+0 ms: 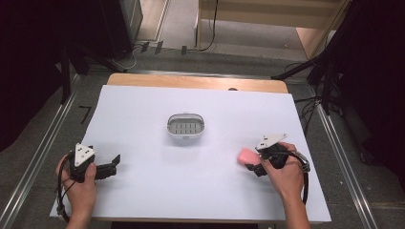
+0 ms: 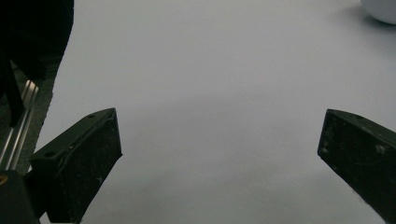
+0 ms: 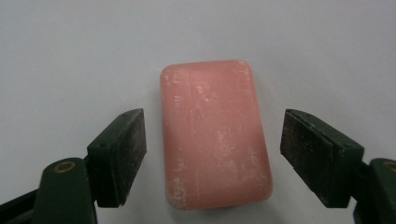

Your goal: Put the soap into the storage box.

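Pink and scuffed with white marks, the soap bar is lying flat on the white table sheet between the 2 black jaws of the right gripper, which are standing wide apart, 1 on each long side of the bar, neither touching it. From the high view the right gripper is sitting at the right of the table with the person's right hand wrapped around it, and the soap bar is showing just ahead of its jaws (toward the table's middle).

Over on the left, the left gripper is resting low near the front edge of the white table sheet, held in the left hand. Its jaws are also spread wide in the left gripper view, with bare sheet between them.

An oval white soap dish with a slotted grey insert is sitting near the table's centre, well apart from both grippers; its rounded edge is peeking in at the top right corner of the left gripper view.
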The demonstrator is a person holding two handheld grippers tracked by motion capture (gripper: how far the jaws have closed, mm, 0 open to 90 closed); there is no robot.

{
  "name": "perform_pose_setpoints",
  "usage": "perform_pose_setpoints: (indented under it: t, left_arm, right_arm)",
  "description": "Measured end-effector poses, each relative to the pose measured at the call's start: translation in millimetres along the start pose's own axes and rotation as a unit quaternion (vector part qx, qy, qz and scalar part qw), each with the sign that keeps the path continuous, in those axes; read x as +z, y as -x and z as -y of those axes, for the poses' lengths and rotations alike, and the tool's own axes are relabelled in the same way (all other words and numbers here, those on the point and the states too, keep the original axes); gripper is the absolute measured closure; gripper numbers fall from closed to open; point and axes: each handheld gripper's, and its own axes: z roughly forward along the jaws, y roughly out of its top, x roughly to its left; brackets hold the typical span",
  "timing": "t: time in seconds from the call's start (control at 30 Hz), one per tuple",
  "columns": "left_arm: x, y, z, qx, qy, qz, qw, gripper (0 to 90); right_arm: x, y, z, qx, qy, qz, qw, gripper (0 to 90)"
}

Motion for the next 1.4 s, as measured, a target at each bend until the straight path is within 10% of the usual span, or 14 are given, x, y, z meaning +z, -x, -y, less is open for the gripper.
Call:
perform_pose_setpoints:
  t: [0.63,1.4]
  left_arm:
    - [-0.4,-0.2,0.1,0.002,-0.001,0.000,1.0000,0.1]
    - [-0.3,-0.5,0.2,-0.001,0.002,-0.003,1.0000,0.1]
  right_arm:
    - [17.6,2.9,-0.5,0.005,-0.045,-0.005,0.9990,31.4]
    - [8.5,-0.4,-20.2,-0.017,-0.027,-0.011,0.9994,38.7]
